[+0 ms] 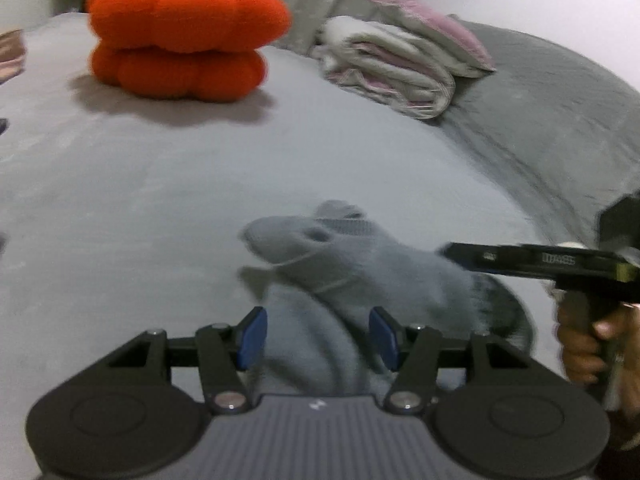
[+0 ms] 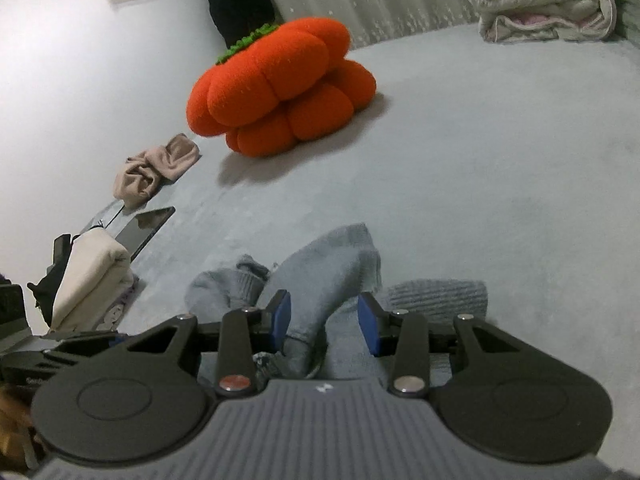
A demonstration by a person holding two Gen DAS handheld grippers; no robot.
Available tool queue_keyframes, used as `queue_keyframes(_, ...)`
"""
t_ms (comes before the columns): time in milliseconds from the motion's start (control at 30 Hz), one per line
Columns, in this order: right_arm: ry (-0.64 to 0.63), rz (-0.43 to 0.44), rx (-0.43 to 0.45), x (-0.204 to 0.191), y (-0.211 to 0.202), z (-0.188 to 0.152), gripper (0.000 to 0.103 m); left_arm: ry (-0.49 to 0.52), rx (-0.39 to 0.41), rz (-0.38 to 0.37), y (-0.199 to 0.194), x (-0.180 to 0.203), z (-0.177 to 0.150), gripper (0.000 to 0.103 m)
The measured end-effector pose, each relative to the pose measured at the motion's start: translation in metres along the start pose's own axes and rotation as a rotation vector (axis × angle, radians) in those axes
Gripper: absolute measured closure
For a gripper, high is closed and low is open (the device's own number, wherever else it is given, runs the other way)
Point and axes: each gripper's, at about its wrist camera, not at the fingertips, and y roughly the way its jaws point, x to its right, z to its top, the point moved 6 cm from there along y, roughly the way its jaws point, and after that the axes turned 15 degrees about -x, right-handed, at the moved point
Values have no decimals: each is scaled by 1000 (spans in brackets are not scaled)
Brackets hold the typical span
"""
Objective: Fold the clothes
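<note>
We see our left hand-held gripper (image 1: 318,336), a black linkage frame with blue pads, pointing forward and downward, its jaws standing apart with a clear gap on each side. Our right hand-held gripper (image 2: 324,322), of the same build, also tilts downward, its blue pads (image 2: 371,326) parted. In the left wrist view, our right hand (image 1: 592,340) wraps its fingers round the dark handle, the black body reaching in from the right edge.
</note>
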Motion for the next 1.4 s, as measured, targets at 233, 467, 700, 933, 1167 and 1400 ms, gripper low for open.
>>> queue_keyframes(233, -132, 7, -27, -31, 1, -15, 61, -4, -22, 76, 11, -8, 2, 45)
queue_keyframes(467, -261, -1, -87, -55, 17, -32, 61, -8, -44, 87, 23, -7, 4, 46)
queue_keyframes(700, -196, -18, -42, -43, 14, -19, 61, -24, -75, 77, 30, -7, 3, 66)
queue_keyframes(933, -81, -49, -14, -21, 25, -5, 61, -60, -81, 69, 33, -7, 4, 78)
queue_keyframes(1167, -39, -38, -3, -19, 43, -2, 91, -113, -53, 91, 33, -8, 8, 93)
queue_keyframes(1400, -23, -141, 141, -6, 14, 10, 94, -162, 106, 213, 8, -14, 26, 94)
